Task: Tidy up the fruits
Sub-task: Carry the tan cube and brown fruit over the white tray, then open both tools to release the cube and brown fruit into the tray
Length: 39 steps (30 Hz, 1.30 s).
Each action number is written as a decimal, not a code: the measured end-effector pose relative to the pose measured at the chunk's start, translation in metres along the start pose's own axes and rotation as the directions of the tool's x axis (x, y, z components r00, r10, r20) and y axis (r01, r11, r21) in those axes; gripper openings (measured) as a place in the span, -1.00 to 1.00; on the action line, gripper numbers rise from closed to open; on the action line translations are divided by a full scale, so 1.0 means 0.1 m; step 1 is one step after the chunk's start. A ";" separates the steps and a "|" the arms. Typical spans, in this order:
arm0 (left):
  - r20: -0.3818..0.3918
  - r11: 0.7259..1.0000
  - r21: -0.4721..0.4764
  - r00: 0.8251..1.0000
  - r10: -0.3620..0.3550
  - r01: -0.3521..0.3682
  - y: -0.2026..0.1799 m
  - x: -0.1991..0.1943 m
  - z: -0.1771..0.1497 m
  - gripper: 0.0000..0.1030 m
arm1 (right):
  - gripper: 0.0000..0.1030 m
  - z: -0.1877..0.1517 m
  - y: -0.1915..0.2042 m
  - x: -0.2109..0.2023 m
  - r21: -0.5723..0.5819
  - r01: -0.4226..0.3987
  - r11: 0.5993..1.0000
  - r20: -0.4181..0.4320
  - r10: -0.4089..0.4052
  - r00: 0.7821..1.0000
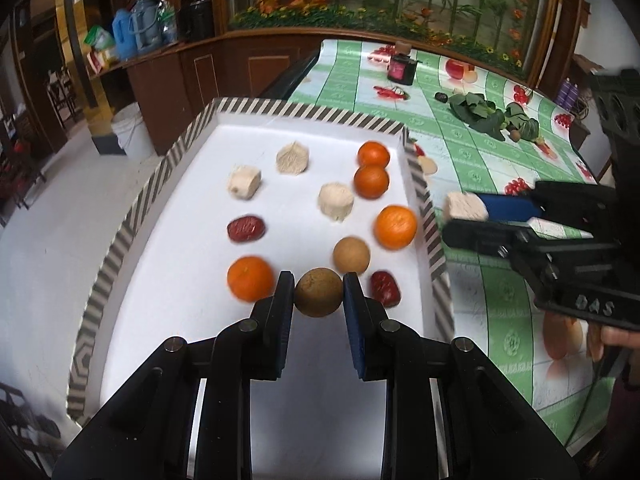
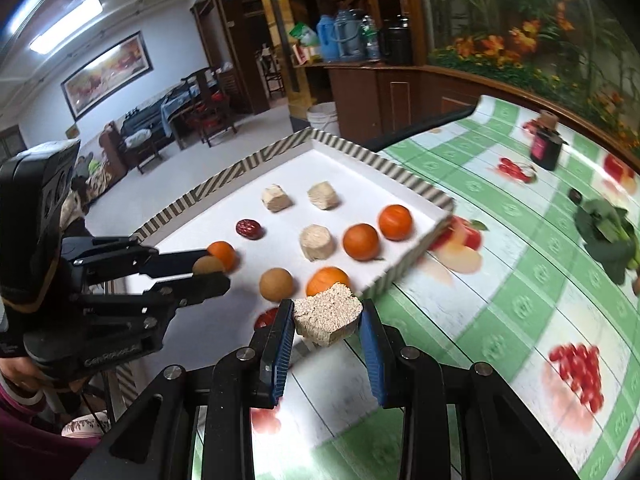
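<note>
A white tray (image 1: 168, 280) with a striped rim holds several oranges, beige chunks, two red dates and a brown round fruit (image 1: 351, 255). My left gripper (image 1: 319, 292) is shut on another brown round fruit (image 1: 319, 292) over the tray's near part; it also shows in the right wrist view (image 2: 208, 266). My right gripper (image 2: 326, 316) is shut on a beige crumbly chunk (image 2: 326, 316) just outside the tray's right rim (image 2: 396, 272); this chunk also shows in the left wrist view (image 1: 466, 207).
The tray sits on a green checked tablecloth (image 2: 500, 300). A dark bottle with a pink label (image 2: 546, 146) and leafy greens (image 2: 608, 232) lie farther back on the table. A wooden cabinet stands behind.
</note>
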<state>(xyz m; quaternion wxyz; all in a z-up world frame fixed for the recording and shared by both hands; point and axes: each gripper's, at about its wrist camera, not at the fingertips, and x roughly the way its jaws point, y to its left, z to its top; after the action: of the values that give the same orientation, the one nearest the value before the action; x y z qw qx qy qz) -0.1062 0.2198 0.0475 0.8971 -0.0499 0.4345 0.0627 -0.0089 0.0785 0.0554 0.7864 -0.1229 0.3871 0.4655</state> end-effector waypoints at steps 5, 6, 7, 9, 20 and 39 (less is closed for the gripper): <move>-0.032 1.000 -0.010 0.999 -0.024 0.023 0.03 0.05 -0.07 -0.53 | -0.39 0.15 0.11 0.19 -0.032 -0.023 0.999 -0.017 0.023 1.000; -0.034 1.000 -0.012 0.999 -0.024 0.023 0.05 0.06 -0.08 -0.53 | -0.39 0.19 0.13 0.23 -0.039 -0.031 0.999 -0.019 0.030 0.999; -0.038 1.000 -0.015 0.999 -0.025 0.025 0.06 0.07 -0.09 -0.53 | -0.39 0.24 0.15 0.29 -0.047 -0.037 0.998 -0.022 0.036 0.999; -0.047 0.999 -0.022 0.998 -0.030 0.029 0.08 0.09 -0.11 -0.53 | -0.39 0.31 0.20 0.39 -0.065 -0.044 0.997 -0.028 0.042 0.999; -0.080 0.999 -0.049 0.997 -0.023 0.019 0.11 0.20 -0.15 -0.53 | -0.39 0.42 0.32 0.93 -0.121 -0.116 0.986 -0.108 0.103 0.989; -0.043 0.990 -0.094 0.994 0.099 -0.102 0.12 0.20 -0.14 0.06 | -0.31 0.35 0.24 0.48 -0.075 -0.054 0.996 0.010 0.055 0.998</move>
<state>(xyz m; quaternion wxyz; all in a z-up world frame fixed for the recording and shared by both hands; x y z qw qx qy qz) -0.1068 0.2315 0.0232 0.8809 -0.0724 0.4499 0.1277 0.0018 0.1415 0.0480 0.7705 -0.1387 0.3681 0.5017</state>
